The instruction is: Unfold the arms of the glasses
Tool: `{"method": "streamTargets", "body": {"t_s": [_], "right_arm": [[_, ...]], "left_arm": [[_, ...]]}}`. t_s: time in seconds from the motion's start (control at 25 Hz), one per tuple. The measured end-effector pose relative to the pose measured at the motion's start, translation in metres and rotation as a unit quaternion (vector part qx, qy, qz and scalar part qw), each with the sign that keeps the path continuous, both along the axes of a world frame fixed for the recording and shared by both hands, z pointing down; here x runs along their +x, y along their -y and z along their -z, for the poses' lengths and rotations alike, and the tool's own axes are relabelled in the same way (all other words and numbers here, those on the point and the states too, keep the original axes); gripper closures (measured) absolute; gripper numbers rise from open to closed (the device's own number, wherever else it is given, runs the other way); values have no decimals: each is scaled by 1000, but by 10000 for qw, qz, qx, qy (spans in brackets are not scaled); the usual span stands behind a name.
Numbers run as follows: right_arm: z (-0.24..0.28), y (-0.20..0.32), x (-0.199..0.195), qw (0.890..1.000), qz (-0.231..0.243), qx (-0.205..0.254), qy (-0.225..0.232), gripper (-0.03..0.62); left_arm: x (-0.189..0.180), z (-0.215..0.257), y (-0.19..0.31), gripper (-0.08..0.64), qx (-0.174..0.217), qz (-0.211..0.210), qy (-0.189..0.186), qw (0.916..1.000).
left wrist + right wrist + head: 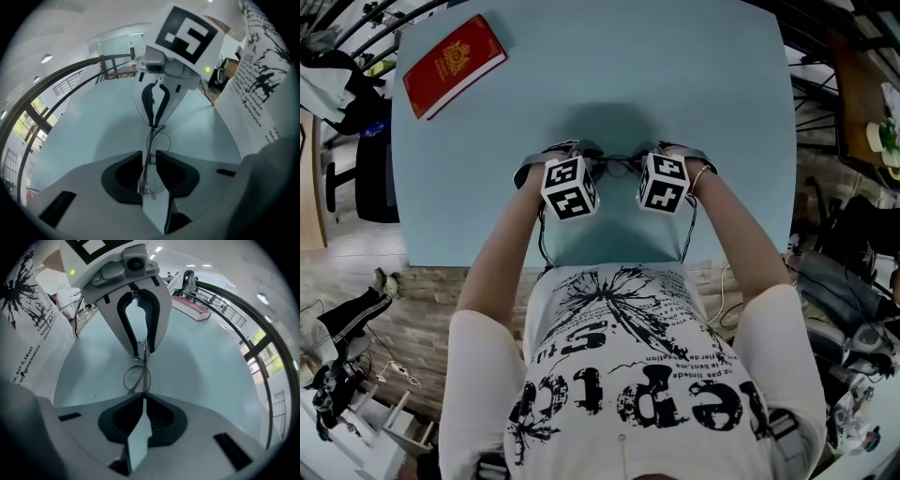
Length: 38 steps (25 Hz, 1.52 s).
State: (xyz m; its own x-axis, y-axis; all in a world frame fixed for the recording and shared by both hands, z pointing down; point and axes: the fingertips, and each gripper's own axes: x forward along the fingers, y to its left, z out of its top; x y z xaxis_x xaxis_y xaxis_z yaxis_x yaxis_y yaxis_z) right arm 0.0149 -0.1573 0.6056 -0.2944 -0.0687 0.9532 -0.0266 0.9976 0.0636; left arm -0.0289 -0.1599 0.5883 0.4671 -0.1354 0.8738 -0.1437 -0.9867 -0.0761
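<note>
Thin wire-framed glasses (619, 167) hang just above the pale blue table (675, 75), stretched between my two grippers. In the right gripper view the right gripper (143, 401) is shut on one end of the glasses (137, 378). Its jaws meet on the wire. In the left gripper view the other end of the glasses (154, 140) runs between the jaws of the left gripper (149, 161). A narrow gap shows there and the wire lies along one pad, so the left gripper is open. From the head camera both marker cubes hide the jaws of the left gripper (589, 161) and right gripper (649, 159).
A red booklet (453, 64) lies at the table's far left corner. The table's near edge runs just below the grippers, against the person's printed shirt (628, 375). Chairs, cables and racks crowd the floor on both sides.
</note>
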Motion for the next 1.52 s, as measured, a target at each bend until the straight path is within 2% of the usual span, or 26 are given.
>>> {"method": "streamTargets", "body": {"t_s": [0.12,0.32,0.44,0.6,0.92,1.08,1.52], "right_arm": [[0,-3,1,10000,-2,-51,-7,557],[0,-4,4,9999,-35,-104,-18,557],[-1,-7,8,9999,-74,-123,-44,557],[-2,-9,14,9998,-142,-105,-49,557],[-4,-12,16,9996,-114,-142,-222,557],[-6,-13,16,9995,-127,-99,-283,557],[-6,-15,21,9987,-214,53,-455,557]], "left_arm": [[8,-9,-2,462,26,-322,211,9993],[15,-15,-1,506,179,-541,379,9977],[19,-14,-5,526,239,-725,359,9964],[24,-8,-7,528,525,-938,208,9940],[20,4,-14,530,427,-822,-328,9952],[12,12,-11,531,362,-584,-606,9958],[-16,30,-10,535,398,-130,-944,9946]]}}
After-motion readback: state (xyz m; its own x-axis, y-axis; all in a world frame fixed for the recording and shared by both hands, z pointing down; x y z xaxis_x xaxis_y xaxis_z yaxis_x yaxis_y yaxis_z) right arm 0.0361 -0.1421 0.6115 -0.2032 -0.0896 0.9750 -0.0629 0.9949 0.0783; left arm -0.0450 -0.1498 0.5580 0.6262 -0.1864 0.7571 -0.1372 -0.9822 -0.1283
